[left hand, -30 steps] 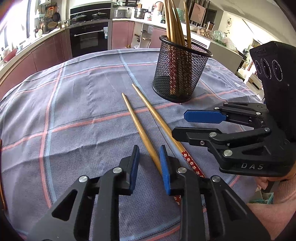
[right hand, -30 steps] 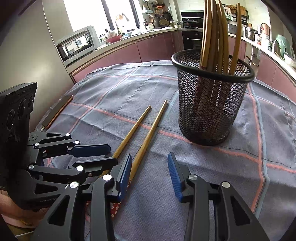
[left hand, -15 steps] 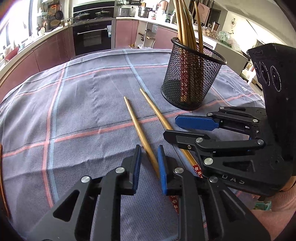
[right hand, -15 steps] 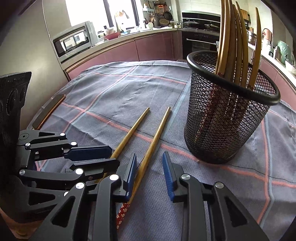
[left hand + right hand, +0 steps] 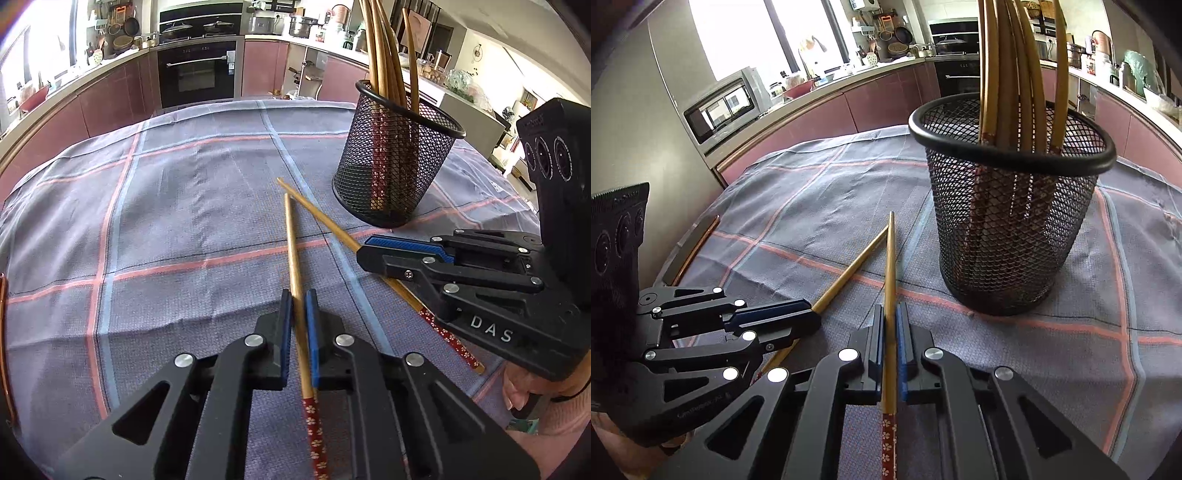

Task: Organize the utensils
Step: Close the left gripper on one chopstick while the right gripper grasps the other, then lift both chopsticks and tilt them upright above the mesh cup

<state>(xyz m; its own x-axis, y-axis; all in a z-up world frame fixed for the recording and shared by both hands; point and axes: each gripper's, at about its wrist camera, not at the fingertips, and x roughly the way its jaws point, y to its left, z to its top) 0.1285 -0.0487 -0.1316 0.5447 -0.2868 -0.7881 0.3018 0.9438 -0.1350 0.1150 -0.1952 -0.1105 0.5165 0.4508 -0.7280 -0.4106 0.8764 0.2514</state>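
Two bamboo chopsticks with red flowered ends are on the plaid cloth, their far tips meeting. My left gripper (image 5: 298,295) is closing tight, its blue pads pressing on the left chopstick (image 5: 291,243). My right gripper (image 5: 891,310) is closing the same way on the right chopstick (image 5: 891,258). Each gripper shows in the other's view: the right gripper (image 5: 369,251) over its chopstick (image 5: 325,221), the left gripper (image 5: 809,317) on its own chopstick (image 5: 849,273). A black mesh cup (image 5: 391,166) (image 5: 1008,229) stands just beyond, with several chopsticks (image 5: 1008,74) upright in it.
The grey plaid tablecloth (image 5: 177,221) covers a round table, whose wooden edge (image 5: 694,243) shows on the left. A person's hand (image 5: 524,391) holds the right gripper. Kitchen counters, an oven (image 5: 197,74) and a microwave (image 5: 720,107) lie past the table.
Both grippers' jaws have come together on the chopsticks, which stood apart from the pads before. The two chopsticks lay side by side; their far tips now meet.
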